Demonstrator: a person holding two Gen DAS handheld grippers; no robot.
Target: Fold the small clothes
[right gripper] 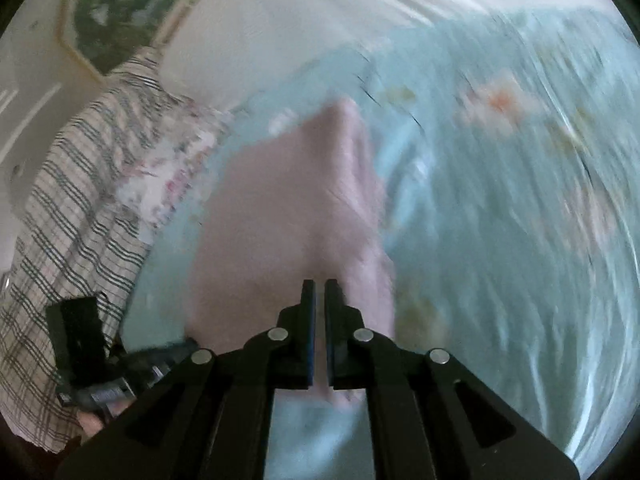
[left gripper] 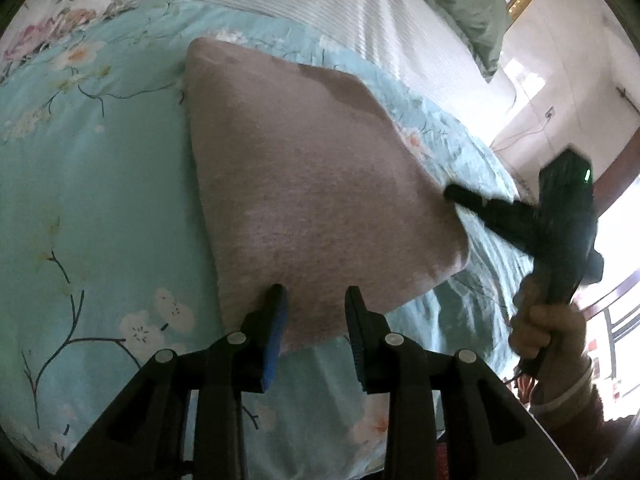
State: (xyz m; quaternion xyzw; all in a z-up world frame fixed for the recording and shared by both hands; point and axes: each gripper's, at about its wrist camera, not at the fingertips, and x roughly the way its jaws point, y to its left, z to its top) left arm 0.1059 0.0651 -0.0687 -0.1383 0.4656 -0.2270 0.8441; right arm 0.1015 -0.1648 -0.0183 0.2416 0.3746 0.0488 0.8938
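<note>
A small pink-grey garment [left gripper: 312, 184] lies folded flat on the light blue floral bedspread [left gripper: 92, 184]. My left gripper [left gripper: 316, 300] is open, its jaws apart over the garment's near edge, holding nothing. My right gripper shows in the left wrist view [left gripper: 456, 194] with its tips at the garment's right edge. In the blurred right wrist view my right gripper [right gripper: 319, 288] has its jaws nearly together over the pink garment [right gripper: 280, 216]; whether cloth is pinched between them cannot be told.
White ribbed bedding [left gripper: 360, 12] and a green pillow [left gripper: 468, 4] lie at the back. A plaid cloth [right gripper: 76, 200] lies left in the right wrist view. The bed edge and the floor [left gripper: 560, 92] are to the right.
</note>
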